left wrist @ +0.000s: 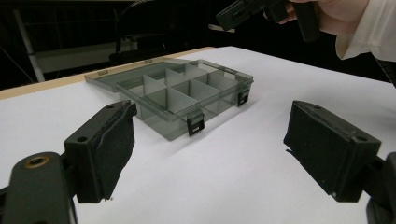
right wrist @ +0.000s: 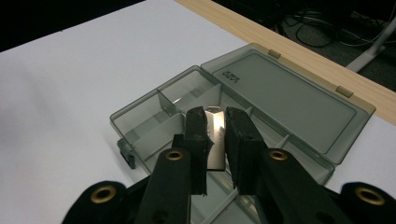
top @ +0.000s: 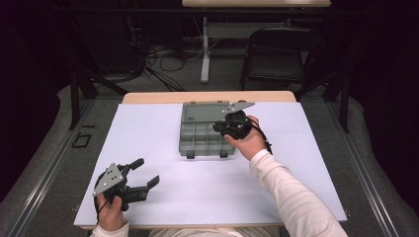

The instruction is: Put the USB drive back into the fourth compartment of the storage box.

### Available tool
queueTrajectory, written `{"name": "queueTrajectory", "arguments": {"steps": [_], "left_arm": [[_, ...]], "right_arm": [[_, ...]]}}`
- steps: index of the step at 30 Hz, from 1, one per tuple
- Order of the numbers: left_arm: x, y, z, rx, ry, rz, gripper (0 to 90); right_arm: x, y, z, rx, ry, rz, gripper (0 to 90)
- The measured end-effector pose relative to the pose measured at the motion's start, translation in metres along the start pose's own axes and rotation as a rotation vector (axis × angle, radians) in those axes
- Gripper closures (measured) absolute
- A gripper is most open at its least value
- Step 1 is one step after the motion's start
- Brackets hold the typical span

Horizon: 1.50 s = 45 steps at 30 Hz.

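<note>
Right gripper hangs over the open organizer box, jaws pinched nearly shut on a small shiny metal piece standing upright between the pads. The risk: that smooth, slick piece could slide out or strike a divider just below the jaw tips and tip into the wrong compartment. It looks flat, silvery and reflective. Left gripper rests near the table's front edge, jaws spread wide, holding nothing, the box ahead of them.
</note>
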<state>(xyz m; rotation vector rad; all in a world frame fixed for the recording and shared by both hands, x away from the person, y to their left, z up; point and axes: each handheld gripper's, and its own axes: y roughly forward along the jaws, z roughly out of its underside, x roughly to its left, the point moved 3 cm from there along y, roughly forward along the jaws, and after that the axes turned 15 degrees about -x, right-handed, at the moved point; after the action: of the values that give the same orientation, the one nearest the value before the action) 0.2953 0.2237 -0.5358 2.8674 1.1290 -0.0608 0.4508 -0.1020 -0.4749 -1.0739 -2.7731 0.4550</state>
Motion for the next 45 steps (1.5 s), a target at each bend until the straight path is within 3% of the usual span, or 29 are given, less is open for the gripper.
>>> {"name": "queueTrajectory", "arguments": {"steps": [19, 45], "left_arm": [[0.0, 0.0, 0.0, -0.002, -0.002, 0.001, 15.7], [0.001, 0.0, 0.0, -0.006, -0.007, 0.001, 15.7]], "right_arm": [[-0.032, 0.019, 0.013, 0.016, 0.031, 0.088, 79.5], [-0.057, 0.035, 0.036, 0.069, 0.045, 0.157, 79.5]]}}
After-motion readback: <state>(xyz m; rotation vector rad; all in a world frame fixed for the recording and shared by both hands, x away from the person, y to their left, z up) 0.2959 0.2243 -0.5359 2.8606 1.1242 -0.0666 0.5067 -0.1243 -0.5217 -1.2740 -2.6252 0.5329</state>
